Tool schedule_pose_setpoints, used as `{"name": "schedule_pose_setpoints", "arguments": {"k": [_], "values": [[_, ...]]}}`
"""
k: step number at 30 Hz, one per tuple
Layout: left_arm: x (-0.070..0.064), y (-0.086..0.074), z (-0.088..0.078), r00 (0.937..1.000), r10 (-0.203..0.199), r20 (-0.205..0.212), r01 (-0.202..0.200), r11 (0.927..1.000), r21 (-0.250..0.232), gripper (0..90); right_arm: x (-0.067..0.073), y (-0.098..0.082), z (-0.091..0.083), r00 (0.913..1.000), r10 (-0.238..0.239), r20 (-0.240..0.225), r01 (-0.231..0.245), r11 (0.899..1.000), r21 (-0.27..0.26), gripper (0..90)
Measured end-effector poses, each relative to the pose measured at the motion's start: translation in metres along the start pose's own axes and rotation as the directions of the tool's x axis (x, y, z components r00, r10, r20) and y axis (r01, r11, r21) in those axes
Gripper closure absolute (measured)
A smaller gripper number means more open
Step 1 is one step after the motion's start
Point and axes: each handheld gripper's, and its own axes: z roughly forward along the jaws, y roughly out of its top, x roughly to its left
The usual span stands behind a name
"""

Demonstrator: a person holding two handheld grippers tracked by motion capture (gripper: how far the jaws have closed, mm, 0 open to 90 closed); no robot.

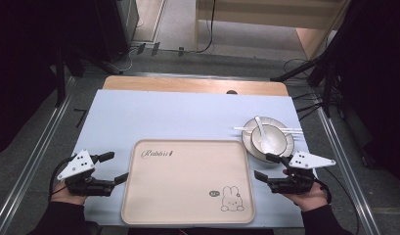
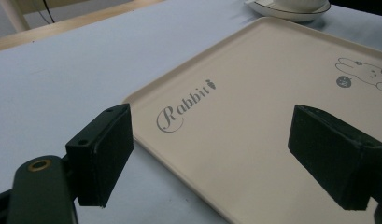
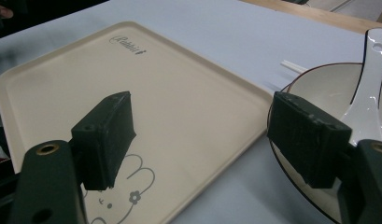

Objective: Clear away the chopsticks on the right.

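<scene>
A cream tray printed with "Rabbit" and a rabbit drawing lies at the front middle of the pale blue mat; its rim and far edge show in the gripper views. To its right a bowl sits on a plate, holding a white spoon, with white chopsticks laid across. My left gripper hangs open just left of the tray. My right gripper is open between the tray's right edge and the plate. Nothing is held.
The blue mat covers a wooden table with metal rails at both sides. Beyond the table are floor cables and stand legs. The mat behind the tray is bare.
</scene>
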Motion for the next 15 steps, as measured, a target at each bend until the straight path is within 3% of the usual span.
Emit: {"name": "schedule_pose_setpoints", "arguments": {"k": [6, 9, 15], "values": [[0.0009, 0.0004, 0.0004, 1.0, -0.003, -0.003, 0.003, 1.0, -0.005, 14.7, -0.0009, -0.0007, -0.0001, 1.0, -0.001, -0.001, 0.001, 1.0, -0.004, 20.6], [0.0006, 0.0006, -0.0001, 1.0, 0.002, -0.005, -0.002, 1.0, -0.002, 14.7, -0.0029, -0.0013, 0.0014, 0.9994, 0.034, -0.002, -0.034, 0.999, 0.0, 19.1], [0.0006, 0.0008, -0.0008, 1.0, 0.0, -0.004, 0.0, 0.9999, -0.015, 14.7, -0.0024, 0.0, 0.0025, 0.9969, 0.06, 0.05, -0.06, 0.998, -0.007, 18.4]]}}
